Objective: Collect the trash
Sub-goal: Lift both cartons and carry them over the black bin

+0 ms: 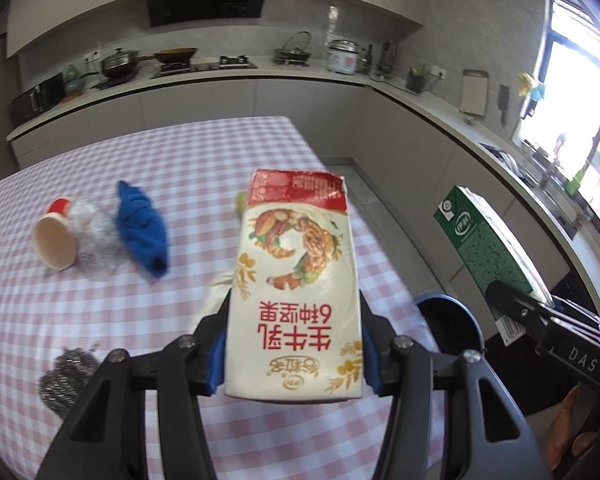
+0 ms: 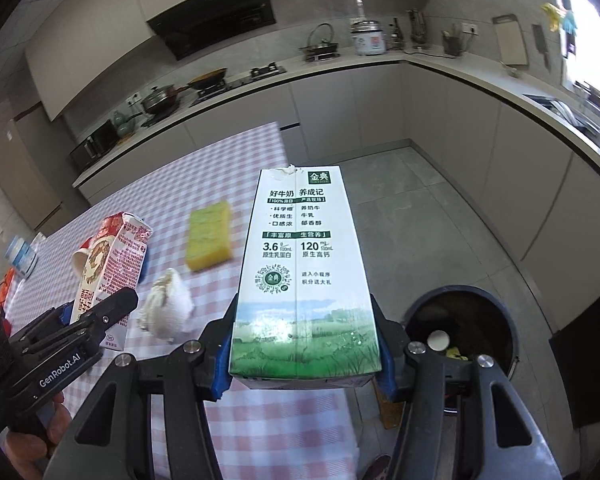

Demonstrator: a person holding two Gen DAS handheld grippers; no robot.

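My left gripper (image 1: 294, 344) is shut on a red-and-white milk carton (image 1: 296, 280) and holds it above the checked table (image 1: 180, 160). My right gripper (image 2: 306, 344) is shut on a green-and-white milk carton (image 2: 304, 272), held over the table's right edge. Each carton also shows in the other view: the green one (image 1: 488, 240) at the right, the red one (image 2: 108, 264) at the left. A dark round trash bin (image 2: 464, 332) stands on the floor beside the table, with bits of trash inside; it also shows in the left wrist view (image 1: 452, 324).
On the table lie a tipped paper cup (image 1: 56, 240), crumpled clear plastic (image 1: 94, 240), a blue cloth (image 1: 142, 228), a steel scourer (image 1: 66, 376), a yellow sponge (image 2: 211, 234) and a crumpled white tissue (image 2: 166, 308). Kitchen counters (image 2: 440, 66) run behind and to the right.
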